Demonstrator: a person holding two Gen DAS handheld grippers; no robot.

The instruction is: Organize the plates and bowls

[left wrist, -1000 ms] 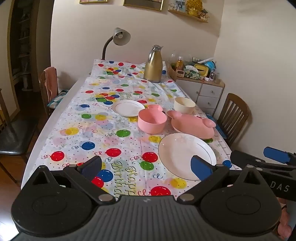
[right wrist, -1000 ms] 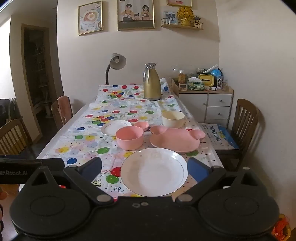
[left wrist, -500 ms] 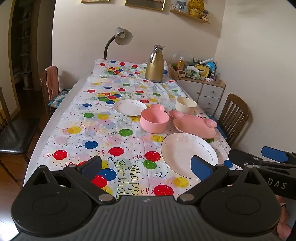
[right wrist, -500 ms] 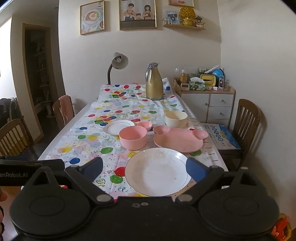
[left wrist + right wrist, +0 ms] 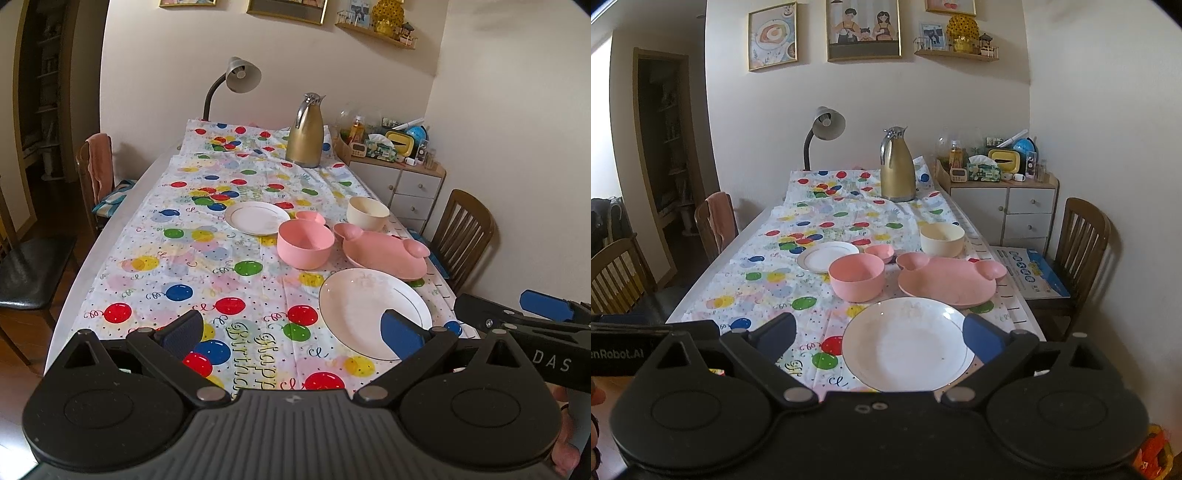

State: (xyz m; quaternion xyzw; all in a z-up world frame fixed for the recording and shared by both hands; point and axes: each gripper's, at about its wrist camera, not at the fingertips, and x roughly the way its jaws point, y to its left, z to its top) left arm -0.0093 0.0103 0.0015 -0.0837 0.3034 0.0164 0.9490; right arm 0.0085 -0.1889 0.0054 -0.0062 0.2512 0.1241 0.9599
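A large white plate lies nearest on the balloon tablecloth. Behind it are a pink bowl, a pink mouse-shaped plate, a cream bowl, a small pink bowl and a small white plate. My left gripper is open and empty above the table's near edge. My right gripper is open and empty, just short of the large white plate; it also shows in the left wrist view.
A gold thermos jug and a desk lamp stand at the table's far end. Wooden chairs flank the table. A cluttered white cabinet stands at the right wall.
Both grippers have eased slightly back and up, so the table sits a little lower and farther in view. The dishes have not moved.
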